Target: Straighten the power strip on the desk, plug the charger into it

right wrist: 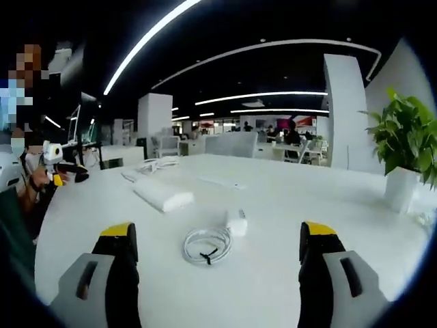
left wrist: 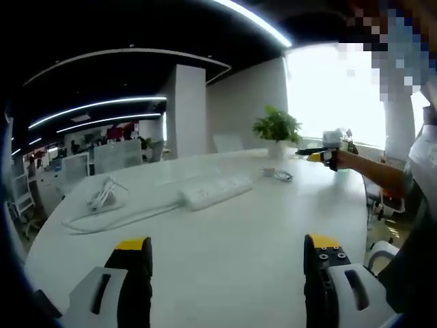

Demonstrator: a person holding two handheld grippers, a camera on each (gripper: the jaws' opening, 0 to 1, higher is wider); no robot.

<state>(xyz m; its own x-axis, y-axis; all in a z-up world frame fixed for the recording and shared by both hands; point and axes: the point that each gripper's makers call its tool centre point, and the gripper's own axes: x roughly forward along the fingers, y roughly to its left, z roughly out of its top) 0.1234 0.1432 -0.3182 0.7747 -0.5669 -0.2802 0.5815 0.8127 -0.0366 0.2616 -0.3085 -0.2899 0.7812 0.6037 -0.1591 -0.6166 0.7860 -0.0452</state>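
Observation:
A white power strip (left wrist: 215, 190) lies at a slant in the middle of the white desk (left wrist: 225, 232), its cord (left wrist: 102, 198) looping off to the left. Beyond it sit a small white charger (left wrist: 268, 172) and its coiled cable (left wrist: 283, 176). My left gripper (left wrist: 225, 249) stands open, well short of the strip. In the right gripper view the charger (right wrist: 237, 222) and the coil (right wrist: 207, 246) lie just ahead of my open right gripper (right wrist: 217, 232), with the power strip (right wrist: 162, 195) further back left. Neither gripper holds anything.
A potted plant (left wrist: 276, 126) stands at the desk's far edge, close to my right gripper's side (right wrist: 406, 137). A person's hand holds the right gripper (left wrist: 321, 152) at the far right; the left gripper (right wrist: 61, 164) shows at the left. Office chairs and desks lie beyond.

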